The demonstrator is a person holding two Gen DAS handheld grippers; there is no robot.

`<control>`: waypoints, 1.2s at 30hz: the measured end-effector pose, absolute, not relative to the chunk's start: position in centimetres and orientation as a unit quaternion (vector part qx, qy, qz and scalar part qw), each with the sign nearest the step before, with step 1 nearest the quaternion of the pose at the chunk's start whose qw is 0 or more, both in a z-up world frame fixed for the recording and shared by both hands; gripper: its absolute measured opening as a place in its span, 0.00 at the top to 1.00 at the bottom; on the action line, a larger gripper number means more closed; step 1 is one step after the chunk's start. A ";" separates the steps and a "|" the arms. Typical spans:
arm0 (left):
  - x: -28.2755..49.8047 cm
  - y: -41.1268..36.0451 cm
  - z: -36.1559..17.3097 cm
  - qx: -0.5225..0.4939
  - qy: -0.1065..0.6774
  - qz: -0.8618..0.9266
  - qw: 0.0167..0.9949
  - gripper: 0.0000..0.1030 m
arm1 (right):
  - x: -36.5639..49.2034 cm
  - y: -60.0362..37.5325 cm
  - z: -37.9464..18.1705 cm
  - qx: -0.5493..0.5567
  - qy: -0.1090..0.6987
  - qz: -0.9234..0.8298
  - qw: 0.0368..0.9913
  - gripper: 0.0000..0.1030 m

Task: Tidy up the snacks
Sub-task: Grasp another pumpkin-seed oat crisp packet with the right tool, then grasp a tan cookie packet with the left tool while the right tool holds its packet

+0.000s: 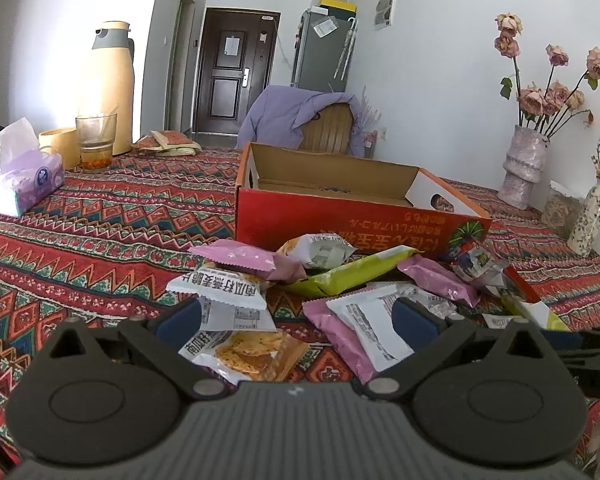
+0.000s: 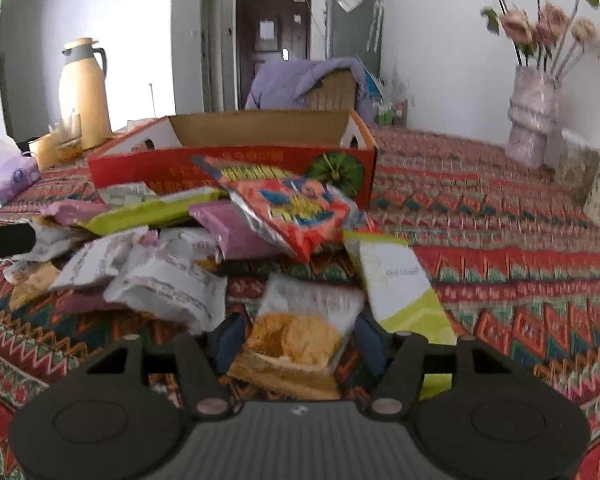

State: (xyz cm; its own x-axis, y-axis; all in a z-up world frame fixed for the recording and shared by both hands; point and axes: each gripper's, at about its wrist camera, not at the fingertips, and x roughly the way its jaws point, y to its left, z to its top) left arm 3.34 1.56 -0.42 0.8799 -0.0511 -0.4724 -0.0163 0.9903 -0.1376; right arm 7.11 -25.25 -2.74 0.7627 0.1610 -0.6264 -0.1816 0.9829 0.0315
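From the left wrist, the left gripper [image 1: 296, 316] is held with jaws spread above the snack packets [image 1: 260, 280] heaped on the patterned tablecloth [image 1: 100, 232], nothing grasped. The red box [image 1: 340, 216] beyond them looks nearly empty, probably their destination.

From the right wrist, the right gripper [image 2: 296, 344] is seen straddling an orange cracker packet [image 2: 300, 332]; whether it is pinched cannot be told.

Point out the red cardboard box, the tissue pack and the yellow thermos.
red cardboard box [image 1: 340, 216]: left wrist view, front wall.
tissue pack [image 1: 20, 184]: left wrist view, purple front face.
yellow thermos [image 2: 82, 92]: right wrist view, body.
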 end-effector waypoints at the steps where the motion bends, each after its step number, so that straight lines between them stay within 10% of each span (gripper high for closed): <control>1: 3.3 1.5 -0.4 -0.069 0.245 -0.010 0.967 0.00 | 7.1 -25.4 -3.0 -0.012 0.338 0.090 0.937 0.41; 36: 6.2 2.0 -3.2 -0.030 0.342 0.065 0.937 0.00 | 5.4 -25.8 -1.3 0.001 0.261 0.124 0.957 0.58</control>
State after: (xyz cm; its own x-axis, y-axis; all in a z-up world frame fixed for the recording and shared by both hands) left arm 6.23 1.96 -3.19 0.7577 0.1006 -0.6447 -0.1417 0.9898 -0.0120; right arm 5.40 -25.83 -1.32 0.8331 0.2374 -0.4995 -0.2362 0.9694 0.0669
